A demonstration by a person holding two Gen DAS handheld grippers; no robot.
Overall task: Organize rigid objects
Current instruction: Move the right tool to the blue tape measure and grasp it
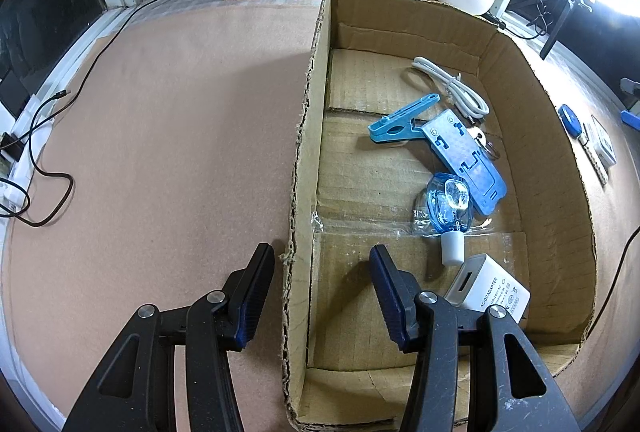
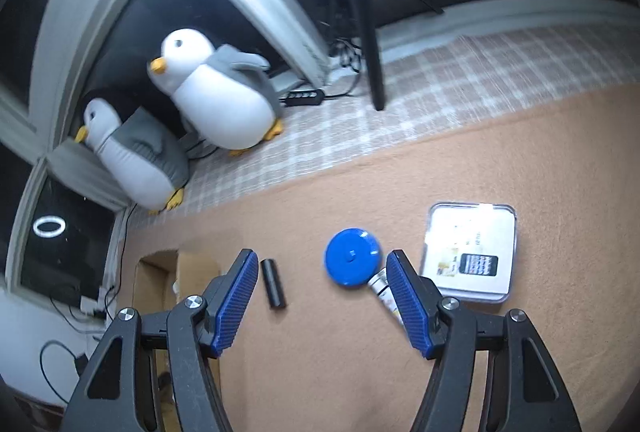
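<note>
Left gripper (image 1: 322, 286) straddles cardboard box (image 1: 304, 136) wall, jaws on either side; contact with wall unclear, so I cannot tell if clamped, probably steadying box. Inside box: white AC adapter (image 1: 486, 290), blue clip (image 1: 400, 120), blue phone stand (image 1: 464, 160), white cable (image 1: 452, 86). Right gripper (image 2: 320, 294) jaws parted, empty, above mat (image 2: 520, 160). Between them: black cylinder (image 2: 273, 283), blue round case (image 2: 352, 256); clear flat case (image 2: 472, 252) beside.
</note>
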